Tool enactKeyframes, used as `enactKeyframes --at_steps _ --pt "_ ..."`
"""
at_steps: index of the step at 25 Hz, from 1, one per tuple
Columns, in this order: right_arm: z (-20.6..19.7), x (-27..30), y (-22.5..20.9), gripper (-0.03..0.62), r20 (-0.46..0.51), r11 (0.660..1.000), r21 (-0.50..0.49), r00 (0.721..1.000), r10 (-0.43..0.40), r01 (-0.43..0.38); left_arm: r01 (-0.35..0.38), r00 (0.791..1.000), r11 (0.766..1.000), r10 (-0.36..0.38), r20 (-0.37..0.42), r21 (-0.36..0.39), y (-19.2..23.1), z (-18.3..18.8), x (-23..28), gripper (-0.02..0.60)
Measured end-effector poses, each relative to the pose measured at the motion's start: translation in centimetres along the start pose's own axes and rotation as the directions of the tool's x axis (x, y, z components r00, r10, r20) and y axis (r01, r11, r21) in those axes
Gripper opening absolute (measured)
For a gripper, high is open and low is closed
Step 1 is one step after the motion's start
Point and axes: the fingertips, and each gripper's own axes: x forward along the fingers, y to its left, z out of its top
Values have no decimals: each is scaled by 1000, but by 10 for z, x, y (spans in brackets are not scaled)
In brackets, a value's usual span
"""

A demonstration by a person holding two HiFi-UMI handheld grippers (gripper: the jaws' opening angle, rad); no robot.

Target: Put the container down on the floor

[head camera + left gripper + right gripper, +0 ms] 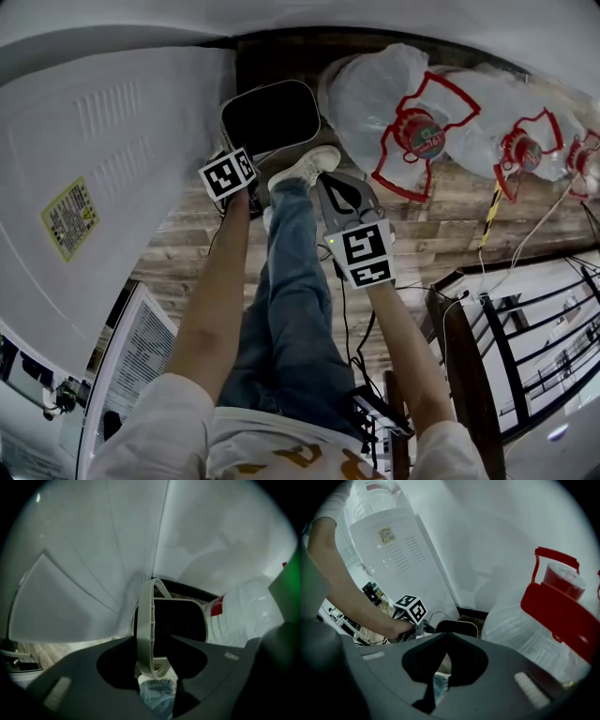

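Note:
The container (270,117) is a dark bin with a light grey rim, hanging tilted just above the wood floor (450,211) by the wall. My left gripper (242,161) is shut on its rim at the lower left edge. In the left gripper view the grey rim (148,620) runs upright between the closed jaws of that gripper (150,638), with the bin's dark inside (180,620) behind. My right gripper (336,184) hovers to the right of the bin, shut on nothing. The right gripper (446,633) looks toward the bin (457,627).
A tall white appliance (103,159) stands close on the left. Large clear water bottles (394,103) with red caps and handles lie on the floor to the right. The person's shoe (305,169) is just below the bin. A black metal rack (525,347) stands at right.

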Motion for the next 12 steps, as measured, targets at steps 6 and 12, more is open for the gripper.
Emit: enactKeyframes --at_steps 6,12 --pt "8 0 -1 28 25 1000 1 1000 -17 17 -45 999 998 47 -28 53 10 -2 -2 187" --pt "10 0 1 28 25 1000 -9 1000 -19 19 -71 996 997 72 -42 37 17 -6 -4 193"
